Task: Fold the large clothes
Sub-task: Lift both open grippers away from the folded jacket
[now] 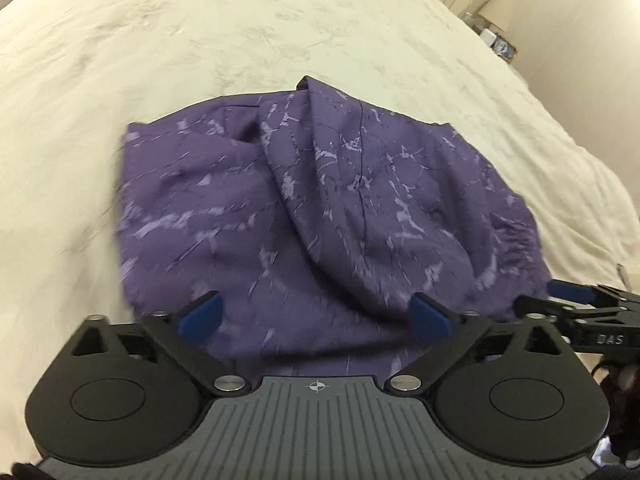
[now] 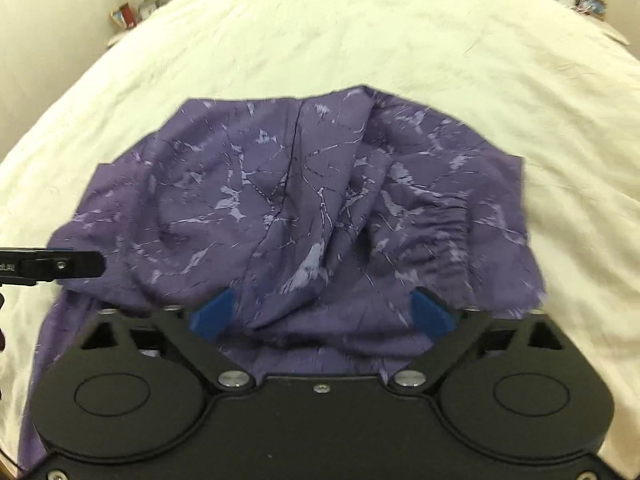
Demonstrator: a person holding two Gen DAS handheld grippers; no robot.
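Purple garment (image 1: 320, 208) lies bunched on the bed (image 1: 200, 40). Left tool (image 1: 316, 316) and right tool (image 2: 322, 312): jaws apart, gripping nothing.

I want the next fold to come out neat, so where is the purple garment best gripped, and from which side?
Probably the purple garment is best taken at its two near corners, one per gripper, coming in low from the near side. The left gripper and right gripper both stand open above that near part, and the far edge already lies doubled over and bunched on the cream bedspread.
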